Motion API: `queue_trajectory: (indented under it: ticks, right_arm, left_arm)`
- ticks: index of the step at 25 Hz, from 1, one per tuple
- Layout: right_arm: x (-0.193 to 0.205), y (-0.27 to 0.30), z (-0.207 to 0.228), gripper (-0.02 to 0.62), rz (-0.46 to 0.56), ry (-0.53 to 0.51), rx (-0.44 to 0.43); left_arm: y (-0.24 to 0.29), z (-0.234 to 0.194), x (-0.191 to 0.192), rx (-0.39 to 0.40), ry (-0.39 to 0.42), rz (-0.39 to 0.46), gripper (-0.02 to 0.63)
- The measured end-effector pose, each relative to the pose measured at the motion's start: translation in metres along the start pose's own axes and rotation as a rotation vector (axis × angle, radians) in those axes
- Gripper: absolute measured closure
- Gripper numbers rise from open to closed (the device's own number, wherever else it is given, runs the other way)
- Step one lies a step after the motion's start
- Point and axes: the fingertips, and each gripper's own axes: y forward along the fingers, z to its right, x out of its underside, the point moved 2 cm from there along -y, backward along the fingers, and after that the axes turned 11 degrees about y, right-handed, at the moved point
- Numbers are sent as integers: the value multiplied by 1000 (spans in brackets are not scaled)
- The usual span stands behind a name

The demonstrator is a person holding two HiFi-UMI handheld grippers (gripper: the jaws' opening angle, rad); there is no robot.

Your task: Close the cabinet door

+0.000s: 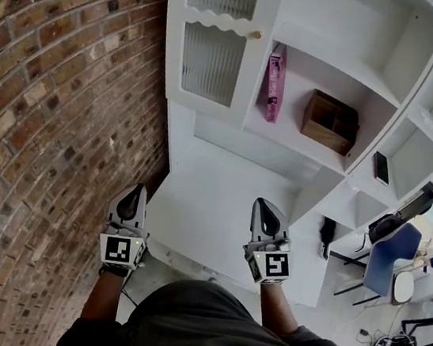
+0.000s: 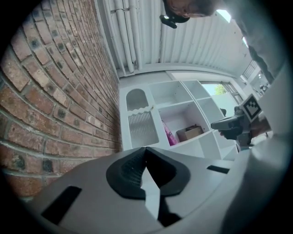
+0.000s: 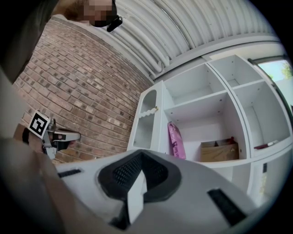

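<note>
You are holding the left gripper (image 1: 135, 193) and right gripper (image 1: 263, 208) low in frame, jaws pressed together, empty. The cabinet door (image 1: 214, 48), upper left, is standing open, untouched.

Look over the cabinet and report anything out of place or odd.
The white cabinet door with ribbed glass stands swung open beside the brick wall. That leaves the shelf with the pink packet and brown box uncovered. Nothing looks spilled or broken.
</note>
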Motion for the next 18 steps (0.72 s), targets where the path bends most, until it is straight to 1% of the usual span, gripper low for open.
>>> queue_trajectory:
  ticks: [18]
  right_arm:
    - [3,-6,1,600,-7,9,6]
  left_arm:
    - [1,7,3,15,-8,-7,603]
